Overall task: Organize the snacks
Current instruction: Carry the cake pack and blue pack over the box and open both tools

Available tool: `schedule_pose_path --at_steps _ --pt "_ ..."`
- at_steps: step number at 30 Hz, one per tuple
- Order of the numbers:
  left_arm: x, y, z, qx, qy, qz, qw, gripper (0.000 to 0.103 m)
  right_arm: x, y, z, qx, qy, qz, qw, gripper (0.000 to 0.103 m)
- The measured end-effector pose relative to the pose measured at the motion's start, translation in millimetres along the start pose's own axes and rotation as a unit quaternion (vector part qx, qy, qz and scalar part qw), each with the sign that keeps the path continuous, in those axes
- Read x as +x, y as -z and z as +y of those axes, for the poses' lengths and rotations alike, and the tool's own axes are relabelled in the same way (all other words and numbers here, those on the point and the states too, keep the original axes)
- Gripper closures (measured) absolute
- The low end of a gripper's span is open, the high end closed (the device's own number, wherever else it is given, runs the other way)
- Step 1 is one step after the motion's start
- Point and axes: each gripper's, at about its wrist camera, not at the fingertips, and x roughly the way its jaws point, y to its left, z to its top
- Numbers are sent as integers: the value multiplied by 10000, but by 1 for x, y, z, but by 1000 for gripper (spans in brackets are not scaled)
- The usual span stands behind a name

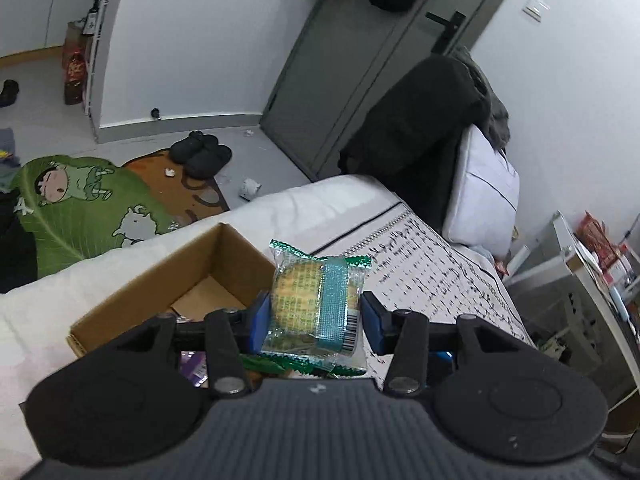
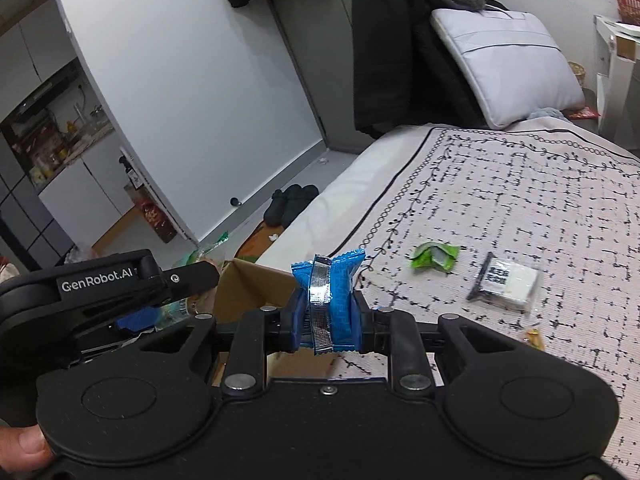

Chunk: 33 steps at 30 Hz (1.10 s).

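both grippers carry a snack over the cardboard box (image 1: 160, 300) that sits on the near left part of the bed. the left gripper (image 1: 314, 316) has its jaws closed partway on a green-edged cracker pack (image 1: 316, 300), pinching it across its width so the pack stands upright above the box's right wall. the right gripper (image 2: 326, 316) has its jaws drawn close together on a blue snack packet (image 2: 330, 300), squeezed so hard that the wrapper folds at its middle; it hangs over the right edge of the box (image 2: 252, 288), with the left gripper just to its left. the likely trouble is in the release: the cracker pack hangs near the box wall and not over the middle, so if it is let go here it could catch the rim and slide off onto the white sheet. the blue packet is slick foil held by a crease, so it may slip or twist out early. the two grippers are near each other and could knock together if both go down at once. three more snacks wait on the patterned bedspread (image 2: 520, 200) far to the right: a green wrapper (image 2: 436, 258), a clear pack with a white cake (image 2: 506, 282) and a small yellow sweet (image 2: 532, 336). the bed is soft, so the box may tip under a push. beyond it are a grey cushion (image 2: 508, 68), dark clothes, a grey door (image 1: 360, 60), black slippers (image 1: 200, 154) and a green cartoon rug (image 1: 88, 208) on the floor.
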Motion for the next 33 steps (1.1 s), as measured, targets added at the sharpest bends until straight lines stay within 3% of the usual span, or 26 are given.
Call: schedule_pose_path --at_steps 12,24,29,33 --pt "3 -20 51 -577 -276 45 9979 56 41 7 40 -18 -133 215 9997 80" --pt "20 -21 78 -958 -331 390 9941 56 76 5 58 26 -211 363 9991 80" --pt "26 -20 80 -954 -383 550 9932 50 84 1 58 95 -240 377 9990 80" --pt "28 -19 79 -906 -609 590 9923 36 93 -2 58 203 -290 491 9982 76"
